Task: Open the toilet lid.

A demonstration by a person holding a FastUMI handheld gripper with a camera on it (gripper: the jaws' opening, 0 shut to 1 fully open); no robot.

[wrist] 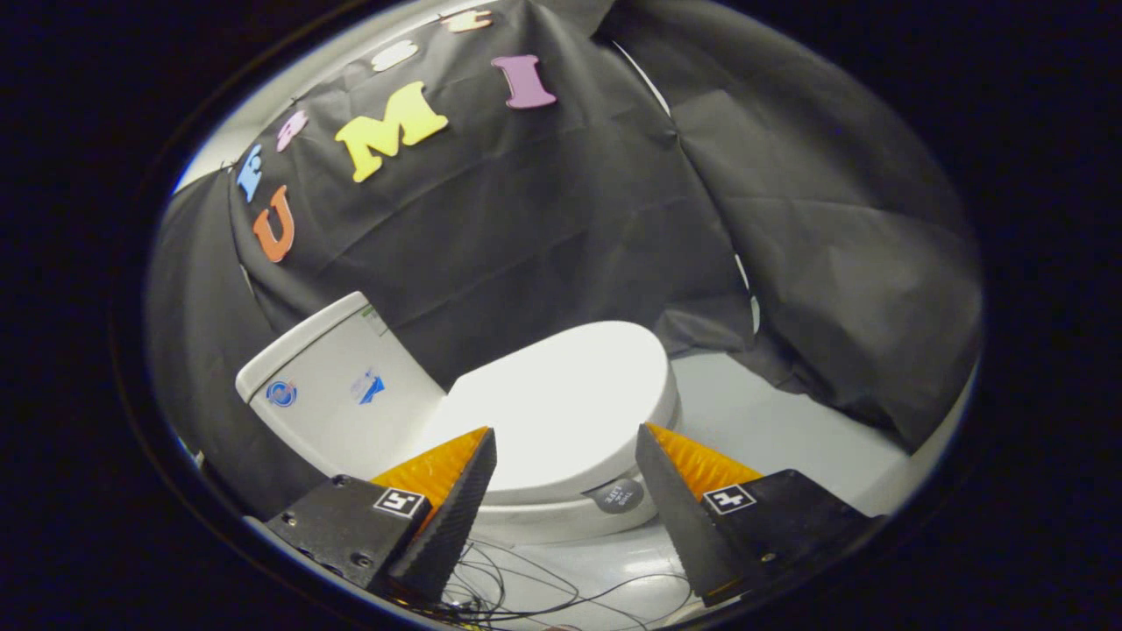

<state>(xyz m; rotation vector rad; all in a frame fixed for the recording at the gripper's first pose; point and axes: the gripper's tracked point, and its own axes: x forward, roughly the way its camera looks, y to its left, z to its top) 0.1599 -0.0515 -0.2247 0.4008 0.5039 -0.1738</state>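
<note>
With our gripper (pixel 565 438) spread wide and empty over the closed toilet lid (pixel 561 403), we should drop to its near rim, hook beneath it and swing it toward the tank (pixel 337 386).

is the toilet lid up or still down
Down. The toilet lid lies flat over the bowl, just beyond the open gripper, whose fingers touch nothing.

Black cloth (pixel 543 219) draped all over the back and side of the booth, lots of creases, hanging down to a pale floor (pixel 789 421). Bunch of thin dark wires (pixel 526 596) tangled on the floor up front, a few loops trailing off sideways. Bit of white wall (pixel 263 96) peeks out above the cloth's top edge, tbh not much else.
</note>
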